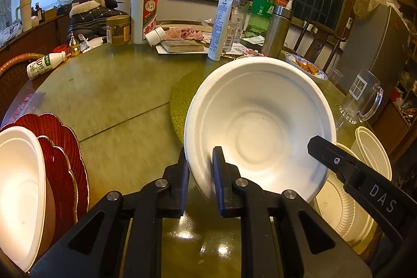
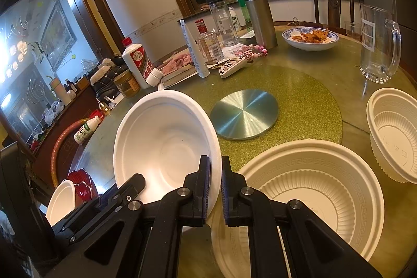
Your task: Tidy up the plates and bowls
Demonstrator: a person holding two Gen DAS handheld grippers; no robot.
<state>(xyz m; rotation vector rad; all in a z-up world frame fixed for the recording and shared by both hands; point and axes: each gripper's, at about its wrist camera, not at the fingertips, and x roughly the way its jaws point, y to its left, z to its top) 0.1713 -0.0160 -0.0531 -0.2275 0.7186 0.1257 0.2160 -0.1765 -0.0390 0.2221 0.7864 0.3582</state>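
both units on one white foam bowl (image 1: 258,127), tilted up off the bench (image 1: 112,95). left hand-held gripper (image 1: 200,168) pinched on its left rim, right hand-held gripper (image 2: 215,171) pinched on the opposite rim, jaws nearly together on each. big cream bowl (image 2: 312,189) sits on the bench just right of it, smaller ribbed bowl (image 2: 393,132) further right. red scalloped plates (image 1: 65,147) with another white bowl (image 1: 20,186) stand at far left.

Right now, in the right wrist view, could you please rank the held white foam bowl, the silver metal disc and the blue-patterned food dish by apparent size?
1. White foam bowl, though nearest the camera.
2. Silver metal disc.
3. Blue-patterned food dish, farthest away, so true size is unsure.
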